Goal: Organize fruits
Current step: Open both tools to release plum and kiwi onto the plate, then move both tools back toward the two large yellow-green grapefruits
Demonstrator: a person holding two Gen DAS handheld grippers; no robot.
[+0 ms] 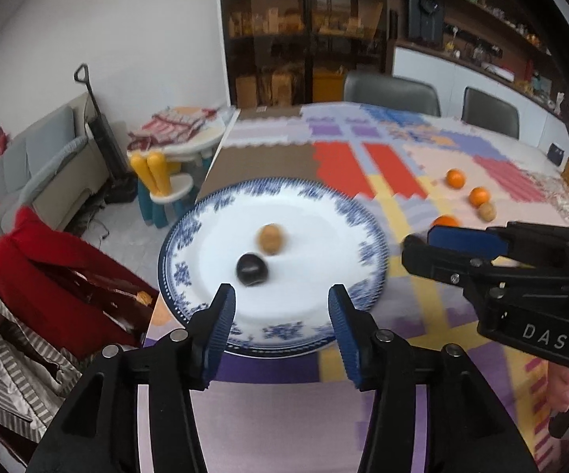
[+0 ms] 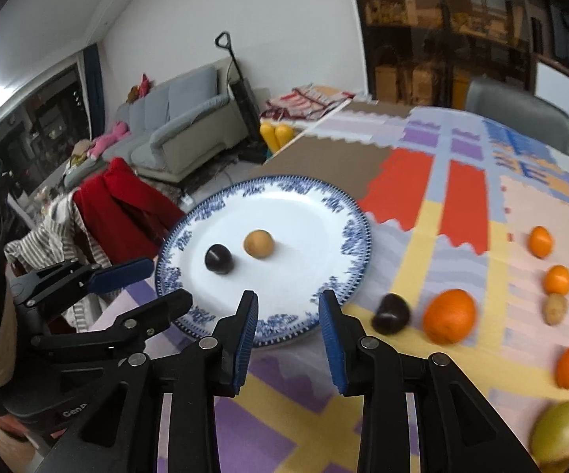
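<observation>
A white plate with a blue rim (image 1: 324, 213) (image 2: 316, 213) lies on the patterned tablecloth and holds a dark plum (image 1: 251, 269) (image 2: 218, 259) and a tan round fruit (image 1: 271, 239) (image 2: 259, 243). My left gripper (image 1: 282, 303) is open and empty over the plate's near edge; it also shows at the left of the right wrist view (image 2: 154, 283). My right gripper (image 2: 288, 311) is open and empty at the plate's near edge, and shows at the right of the left wrist view (image 1: 422, 244). On the cloth right of the plate lie another dark plum (image 2: 390, 313), a big orange (image 2: 449, 316), several small oranges (image 2: 540, 241), a tan fruit (image 2: 555, 308) and a green fruit (image 2: 558, 429).
The table's left edge runs just beside the plate. A chair draped with a red garment (image 1: 48, 272) stands close at the left. Grey chairs (image 1: 391, 90) stand at the table's far side. A sofa (image 2: 178, 126) and a small yellow child's chair (image 1: 158, 181) stand on the floor beyond.
</observation>
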